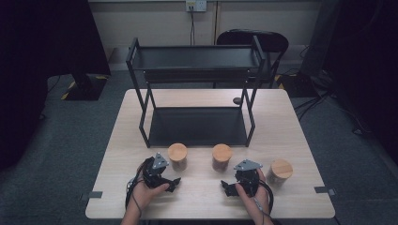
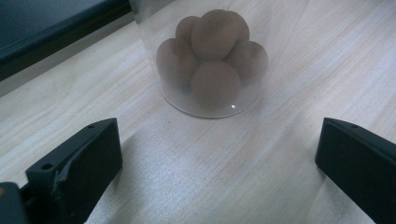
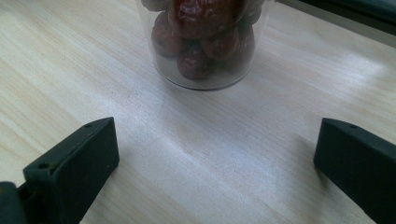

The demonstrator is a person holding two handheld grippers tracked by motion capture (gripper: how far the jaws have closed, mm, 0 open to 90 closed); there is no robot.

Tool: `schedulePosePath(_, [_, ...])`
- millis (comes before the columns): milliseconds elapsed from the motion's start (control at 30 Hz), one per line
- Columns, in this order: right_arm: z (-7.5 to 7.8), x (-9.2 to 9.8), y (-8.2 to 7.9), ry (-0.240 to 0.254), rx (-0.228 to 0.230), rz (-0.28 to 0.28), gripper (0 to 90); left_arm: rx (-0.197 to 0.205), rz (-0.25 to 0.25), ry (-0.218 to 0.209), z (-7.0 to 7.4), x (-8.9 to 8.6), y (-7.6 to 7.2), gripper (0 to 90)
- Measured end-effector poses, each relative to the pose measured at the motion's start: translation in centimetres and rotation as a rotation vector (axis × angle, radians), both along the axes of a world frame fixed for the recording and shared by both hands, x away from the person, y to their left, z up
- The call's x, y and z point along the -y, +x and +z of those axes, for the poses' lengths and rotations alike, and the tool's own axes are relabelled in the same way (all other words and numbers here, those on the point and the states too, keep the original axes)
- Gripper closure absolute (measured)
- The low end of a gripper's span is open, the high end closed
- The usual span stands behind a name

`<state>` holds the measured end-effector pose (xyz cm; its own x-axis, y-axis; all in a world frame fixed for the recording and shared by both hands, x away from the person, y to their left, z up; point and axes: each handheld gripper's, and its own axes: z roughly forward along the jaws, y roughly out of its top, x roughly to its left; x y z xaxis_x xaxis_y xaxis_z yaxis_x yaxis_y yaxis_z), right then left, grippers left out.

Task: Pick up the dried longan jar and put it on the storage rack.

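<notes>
Three clear jars with round wooden lids stand in a row on the light wooden table (image 1: 281, 122). My left gripper (image 1: 173, 183) sits just below the left jar (image 1: 177, 156), held by a hand. In the left gripper view that jar (image 2: 212, 60) holds several round brown fruits and stands ahead of my open left gripper (image 2: 219, 154), untouched. My right gripper (image 1: 227, 187) lies between the middle jar (image 1: 221, 157) and the right jar (image 1: 280, 171). The right gripper view has a jar of dark red dates (image 3: 205, 37) ahead of my open right gripper (image 3: 217, 154).
A black two-tier metal rack (image 1: 192, 58) stands on the far half of the table, its lower tray (image 1: 197, 126) just behind the jars. A small dark object (image 1: 237, 100) lies by its right legs. A black chair (image 1: 253, 38) stands beyond the table.
</notes>
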<state>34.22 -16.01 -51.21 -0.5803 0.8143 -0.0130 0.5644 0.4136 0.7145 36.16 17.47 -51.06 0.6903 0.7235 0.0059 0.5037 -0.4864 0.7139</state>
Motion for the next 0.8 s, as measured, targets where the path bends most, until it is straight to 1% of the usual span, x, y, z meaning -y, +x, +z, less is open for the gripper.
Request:
schedulePosePath(367, [-0.01,-0.01,0.0,0.0,0.001,0.0,0.0,-0.001,0.007,-0.003,0.01,0.03,0.0,0.4])
schedulePosePath(467, [-0.01,-0.01,0.0,0.0,0.001,0.0,0.0,-0.006,0.016,-0.016,0.03,0.03,0.02,0.5])
schedulePosePath(567, [-0.01,-0.01,0.0,0.0,0.001,0.0,0.0,-0.009,0.023,-0.019,0.09,0.03,0.08,1.3])
schedulePosePath(733, [-0.01,-0.01,0.0,0.0,0.001,0.0,0.0,-0.004,0.03,-0.045,0.33,0.25,0.48,2.5])
schedulePosePath(800, [-0.01,-0.01,0.0,0.0,0.001,0.0,0.0,0.003,0.028,-0.046,0.43,0.35,0.66,2.5])
